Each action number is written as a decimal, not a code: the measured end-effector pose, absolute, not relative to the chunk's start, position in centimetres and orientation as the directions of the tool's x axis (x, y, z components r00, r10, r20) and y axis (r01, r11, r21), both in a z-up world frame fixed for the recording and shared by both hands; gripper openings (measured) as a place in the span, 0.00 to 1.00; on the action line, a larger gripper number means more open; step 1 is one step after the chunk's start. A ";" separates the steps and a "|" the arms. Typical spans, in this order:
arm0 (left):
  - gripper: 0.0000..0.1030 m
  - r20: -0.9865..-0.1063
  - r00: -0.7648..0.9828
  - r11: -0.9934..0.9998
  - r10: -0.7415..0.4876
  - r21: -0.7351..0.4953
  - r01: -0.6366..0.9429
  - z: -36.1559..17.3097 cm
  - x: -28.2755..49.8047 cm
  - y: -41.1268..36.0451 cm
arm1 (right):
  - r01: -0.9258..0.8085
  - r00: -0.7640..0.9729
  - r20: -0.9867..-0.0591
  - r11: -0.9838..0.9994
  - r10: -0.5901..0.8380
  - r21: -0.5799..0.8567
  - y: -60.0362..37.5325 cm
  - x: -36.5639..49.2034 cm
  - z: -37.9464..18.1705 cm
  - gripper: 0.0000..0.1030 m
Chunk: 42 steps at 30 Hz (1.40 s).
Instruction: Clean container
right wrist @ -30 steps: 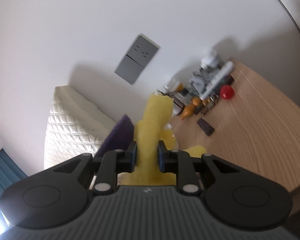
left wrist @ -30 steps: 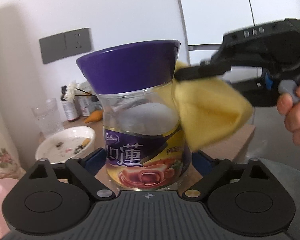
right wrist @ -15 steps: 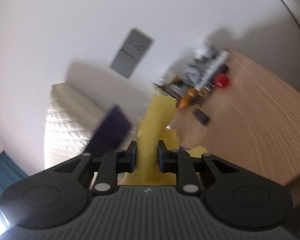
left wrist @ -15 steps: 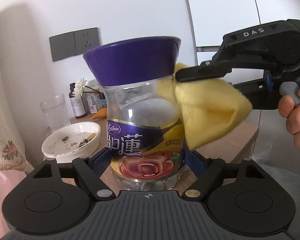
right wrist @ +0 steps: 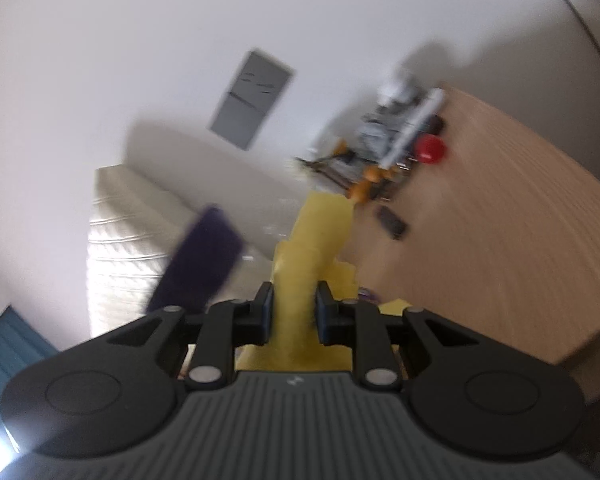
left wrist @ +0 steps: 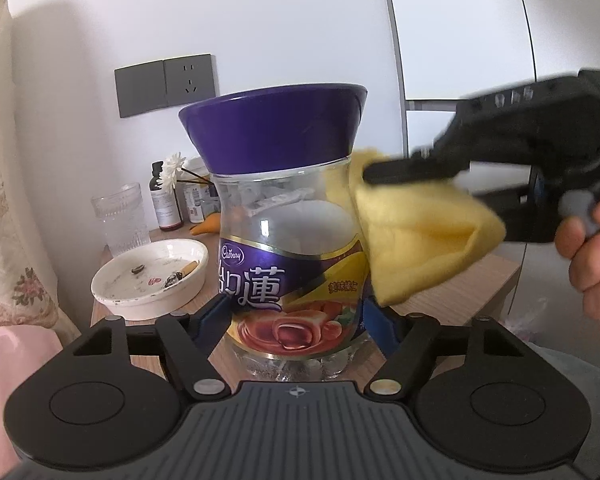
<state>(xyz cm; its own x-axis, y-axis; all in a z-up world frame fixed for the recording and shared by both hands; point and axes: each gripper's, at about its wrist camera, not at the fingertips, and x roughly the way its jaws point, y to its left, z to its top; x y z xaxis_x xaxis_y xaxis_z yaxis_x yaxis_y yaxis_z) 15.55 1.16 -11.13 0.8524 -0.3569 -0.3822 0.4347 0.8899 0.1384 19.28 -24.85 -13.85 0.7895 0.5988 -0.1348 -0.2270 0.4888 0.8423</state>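
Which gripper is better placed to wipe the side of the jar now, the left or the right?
Right. The right gripper grips the yellow cloth, which is against the jar. The left gripper is busy holding the jar.

Yellow cloth [left wrist: 420, 236] against clamped jar [left wrist: 288, 240]

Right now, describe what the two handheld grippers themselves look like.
The left gripper is matte black plastic, with two round discs flanking a ribbed grey centre plate, silver pivot screws, and blue-padded fingers. The right gripper matches it; side-on its black body shows raised lettering, blurred here, a small green light and a bare hand on its grey trigger. No sleeve or cable shows.
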 end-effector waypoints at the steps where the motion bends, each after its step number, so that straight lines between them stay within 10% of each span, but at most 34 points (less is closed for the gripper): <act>1: 0.74 -0.382 0.852 0.890 -0.357 0.138 0.435 -11.1 15.5 1.2 | -0.233 0.790 -0.131 0.491 0.599 0.840 -24.7 19.2 -13.6 0.22; 42: 0.74 -0.381 0.866 0.889 -0.325 0.188 0.417 -11.5 15.1 0.4 | -0.161 0.797 -0.202 0.522 0.569 0.838 -24.5 19.5 -14.8 0.22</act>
